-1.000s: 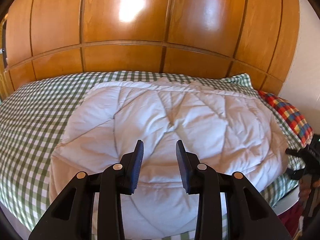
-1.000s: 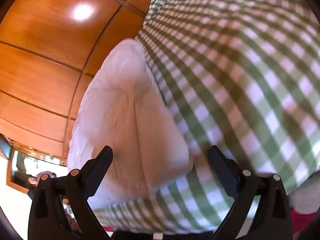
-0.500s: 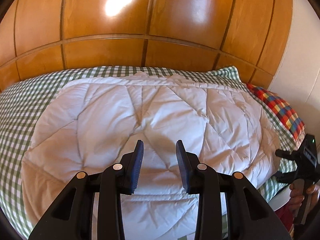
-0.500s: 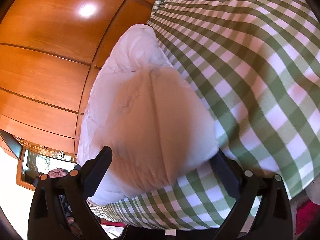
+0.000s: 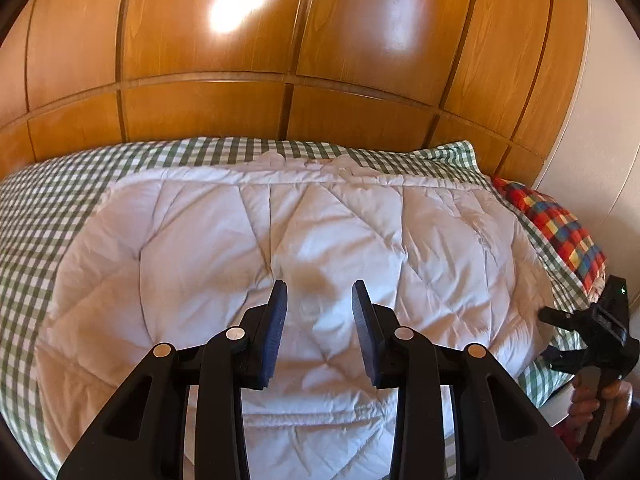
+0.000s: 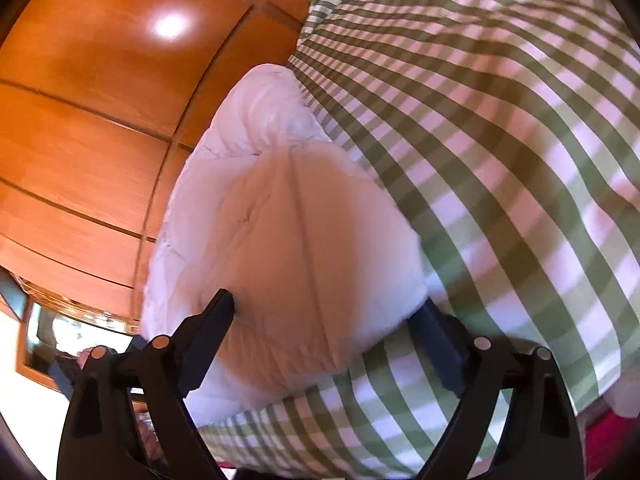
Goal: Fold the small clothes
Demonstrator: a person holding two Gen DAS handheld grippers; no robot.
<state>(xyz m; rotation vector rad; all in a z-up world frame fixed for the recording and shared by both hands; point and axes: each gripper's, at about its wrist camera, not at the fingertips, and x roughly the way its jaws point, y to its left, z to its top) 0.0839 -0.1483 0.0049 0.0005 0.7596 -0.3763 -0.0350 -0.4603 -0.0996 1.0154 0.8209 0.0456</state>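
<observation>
- Your right tongs (image 6: 324,312), just closing, straddle the white quilt's (image 5: 304,248) corner on the checked bed (image 5: 36,216); it may slip out.
- Your left tongs (image 5: 318,312) hover part-open, empty, above the quilt's middle.

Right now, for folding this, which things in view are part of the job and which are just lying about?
Part of the job:
white quilted jacket, spread flat on the bed
left gripper, above the jacket, nothing between its fingers
right gripper, jaws just closing around the jacket's puffy edge

Just lying about:
green checked bedspread
multicoloured checked pillow
wooden wall panels
</observation>
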